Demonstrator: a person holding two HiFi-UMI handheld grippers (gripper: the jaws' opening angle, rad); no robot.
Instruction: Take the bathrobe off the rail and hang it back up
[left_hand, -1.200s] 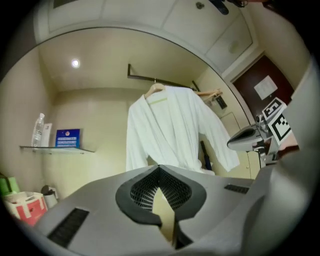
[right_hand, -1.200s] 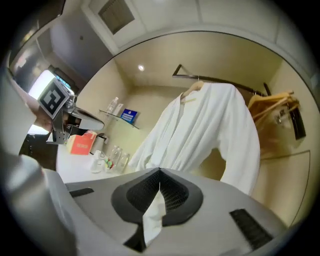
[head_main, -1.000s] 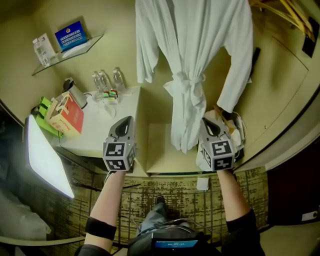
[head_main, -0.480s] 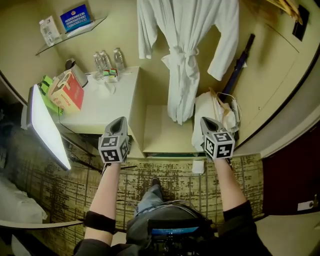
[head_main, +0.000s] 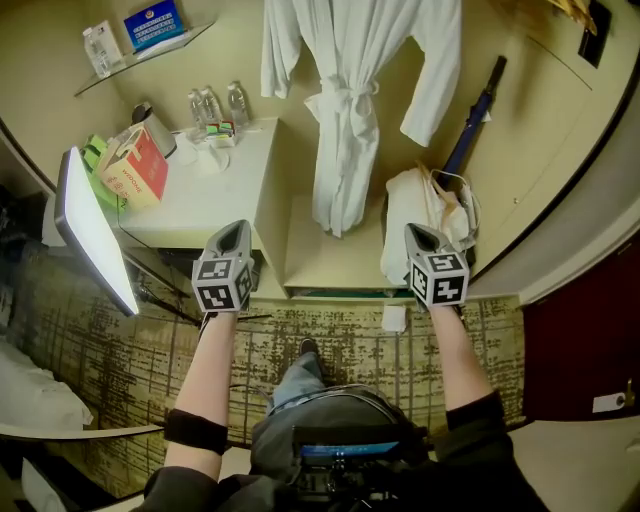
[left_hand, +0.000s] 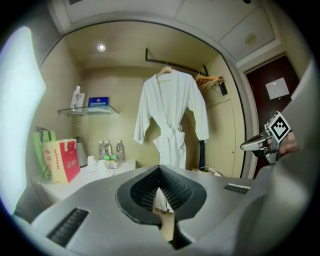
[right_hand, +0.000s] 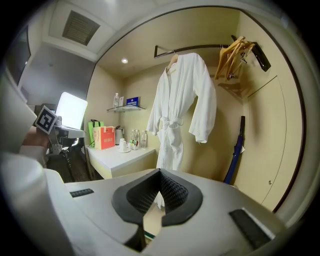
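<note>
A white bathrobe (head_main: 345, 100) hangs on a hanger (left_hand: 166, 70) from the dark rail (left_hand: 175, 62) against the back wall, its belt tied at the waist. The bathrobe (left_hand: 170, 115) is well ahead of both grippers, and nothing touches it. My left gripper (head_main: 237, 229) is held out over the carpet in front of the white counter, jaws shut and empty. My right gripper (head_main: 415, 232) is level with it, in front of the low shelf, also shut and empty. From the right gripper view the bathrobe (right_hand: 180, 100) hangs full length under the rail (right_hand: 190, 48).
A white counter (head_main: 190, 205) at left carries a red box (head_main: 135, 170), bottles (head_main: 215, 105) and cups. A lit panel (head_main: 95, 240) stands at its left. A white bag (head_main: 420, 220) lies on the low shelf, a blue umbrella (head_main: 475, 115) leans on the wall, and wooden hangers (right_hand: 235, 55) hang at right.
Both grippers have drawn back from the bathrobe and sunk lower, so the robe now sits farther off. The jaws stay shut on both sides.
</note>
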